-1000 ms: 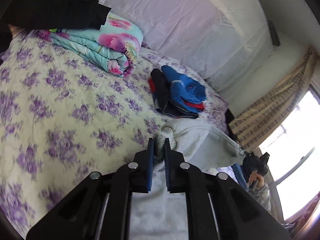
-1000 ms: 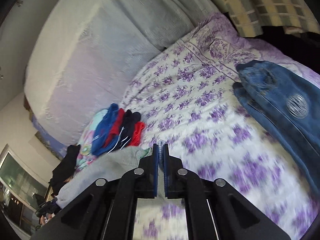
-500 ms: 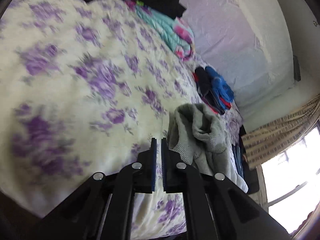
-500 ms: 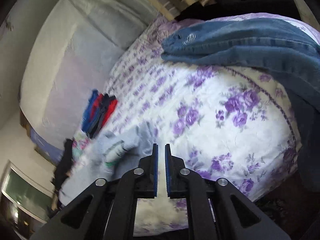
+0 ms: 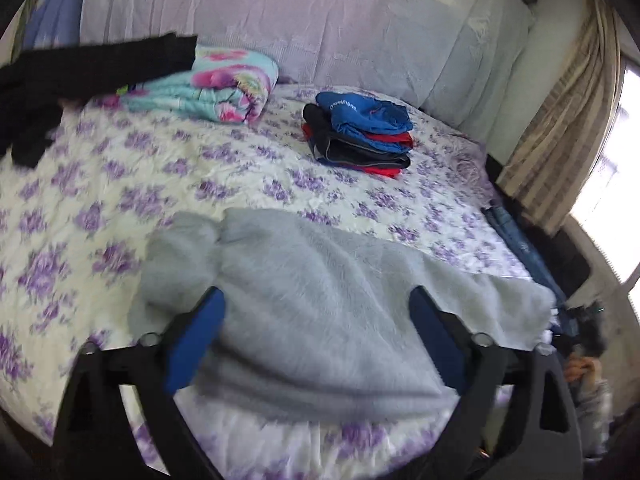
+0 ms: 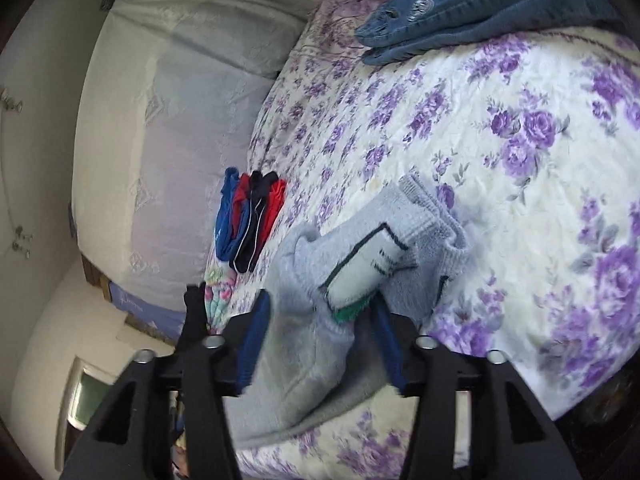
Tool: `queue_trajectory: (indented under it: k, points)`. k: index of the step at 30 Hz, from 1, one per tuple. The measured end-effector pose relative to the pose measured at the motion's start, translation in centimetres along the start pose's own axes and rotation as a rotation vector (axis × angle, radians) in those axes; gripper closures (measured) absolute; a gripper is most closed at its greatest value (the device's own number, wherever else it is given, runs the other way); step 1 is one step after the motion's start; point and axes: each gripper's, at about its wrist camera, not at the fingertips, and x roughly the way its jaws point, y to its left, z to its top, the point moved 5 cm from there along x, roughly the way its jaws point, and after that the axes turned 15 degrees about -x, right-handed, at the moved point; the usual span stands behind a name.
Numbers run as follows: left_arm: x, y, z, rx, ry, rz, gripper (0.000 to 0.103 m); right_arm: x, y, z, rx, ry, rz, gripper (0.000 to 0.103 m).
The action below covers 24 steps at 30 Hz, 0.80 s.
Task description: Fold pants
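Grey fleecy pants (image 5: 320, 312) lie bunched on the bed with the white, purple-flowered sheet (image 5: 168, 176), near its front edge. The fabric looks soft and fuzzy, folded over itself into a thick pad, with one lumpy end at the left in the left wrist view.

The left hand-held gripper (image 5: 316, 320) is spread wide, its blue pads (image 5: 196, 340) on either side of the grey pad, clamping nothing. The right hand-held gripper (image 6: 318, 336) is parted too, jaws apart over the same cloth, released.

Now the right wrist view gives what the left does not: ribbed cuffs at the far end of the pants (image 6: 360, 264), and a white patch outlined in dark with a green edge (image 6: 360, 276) lying on top. It also shows folded blue denim jeans (image 6: 480, 4) well apart at the bed's far corner.

The left wrist view offers its own: a rolled turquoise-and-pink floral quilt (image 5: 216, 88), a black garment (image 5: 80, 72) draped beside it, a beige checked curtain (image 5: 560, 120) at the window. Both views catch the stack of blue, red and black folded clothes (image 5: 360, 136) near the pale headboard cover (image 5: 320, 20).
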Motion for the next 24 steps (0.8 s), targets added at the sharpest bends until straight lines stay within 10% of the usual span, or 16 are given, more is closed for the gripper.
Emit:
queue_trajectory:
  k: [2,3,6,12,18,24]
  points:
    - [2.5,-0.4,-1.0,0.009,0.022,0.049,0.012,0.6,-0.5,-0.1,0.06,-0.015,0.017,0.044]
    - [3.1,-0.1,-1.3,0.005,0.014,0.069,0.012,0.6,-0.3,-0.1,0.063,-0.024,0.031,0.076]
    - [4.3,1.3,-2.0,-0.008,0.027,0.093,0.014,-0.9,2.7,0.4,-0.076,-0.056,0.011,0.086]
    - [3.3,3.4,-1.8,-0.037,0.067,0.028,0.033,-1.5,0.1,0.6,-0.19,0.001,-0.199,0.087]
    - [0.4,3.5,-1.4,-0.123,0.025,-0.017,0.032,-2.9,-2.3,-0.1,-0.098,-0.049,-0.162,0.065]
    - [-1.6,-1.6,-2.4,0.0,0.012,-0.108,0.024,-5.9,2.8,1.0,-0.19,-0.138,-0.116,0.062]
